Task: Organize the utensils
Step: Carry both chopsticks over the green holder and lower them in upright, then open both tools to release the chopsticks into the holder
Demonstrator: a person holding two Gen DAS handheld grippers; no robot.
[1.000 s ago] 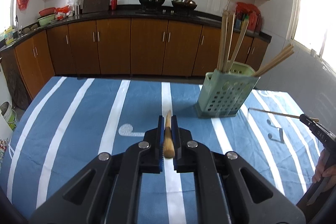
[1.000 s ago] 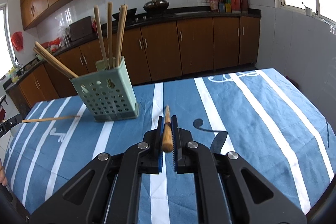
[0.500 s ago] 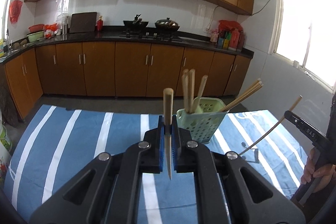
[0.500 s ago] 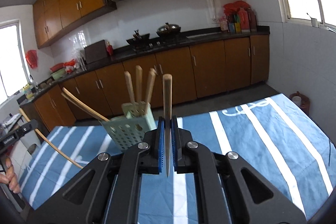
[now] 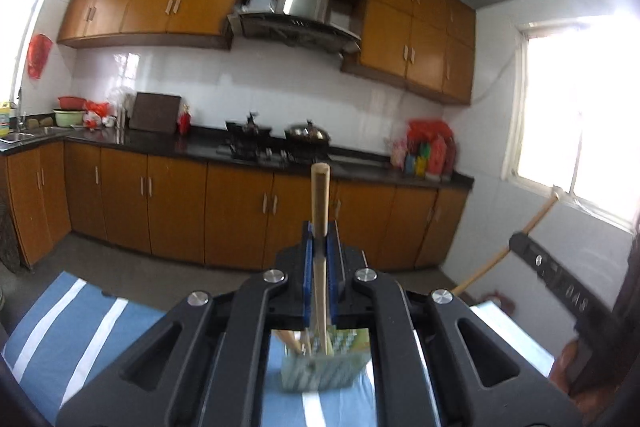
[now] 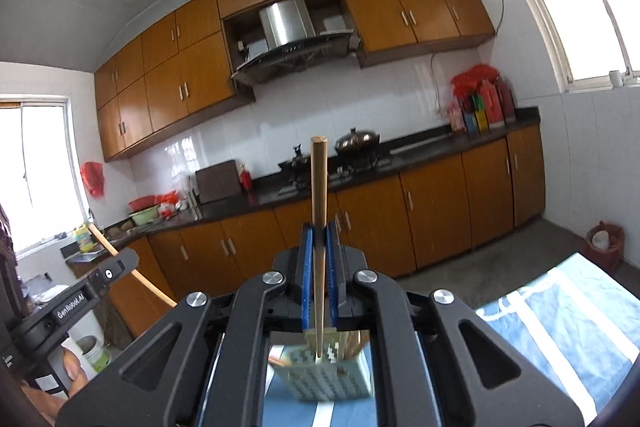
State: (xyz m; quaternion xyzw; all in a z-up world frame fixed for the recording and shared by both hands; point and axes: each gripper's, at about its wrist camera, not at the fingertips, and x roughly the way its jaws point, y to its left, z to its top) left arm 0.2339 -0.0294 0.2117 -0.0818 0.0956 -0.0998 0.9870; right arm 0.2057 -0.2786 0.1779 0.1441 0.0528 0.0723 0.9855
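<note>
My left gripper (image 5: pixel 319 231) is shut on a wooden chopstick (image 5: pixel 320 203) that stands upright, its lower tip above the green perforated utensil holder (image 5: pixel 324 371) seen through the gripper frame. My right gripper (image 6: pixel 319 231) is shut on another wooden chopstick (image 6: pixel 319 187), also upright, its thin tip over the same holder (image 6: pixel 332 375). The holder has several chopsticks in it. Each gripper shows in the other's view, the right one (image 5: pixel 548 267) at the right and the left one (image 6: pixel 80 295) at the left.
The holder stands on a table with a blue cloth with white stripes (image 5: pixel 80 331). Kitchen cabinets and a black counter (image 5: pixel 240 155) with pots run along the far wall. A window (image 5: pixel 580 131) is at the right.
Both grippers have risen and tilted up, with the chopsticks turned upright. The holder has dropped from mid view to below the gripper frames.
</note>
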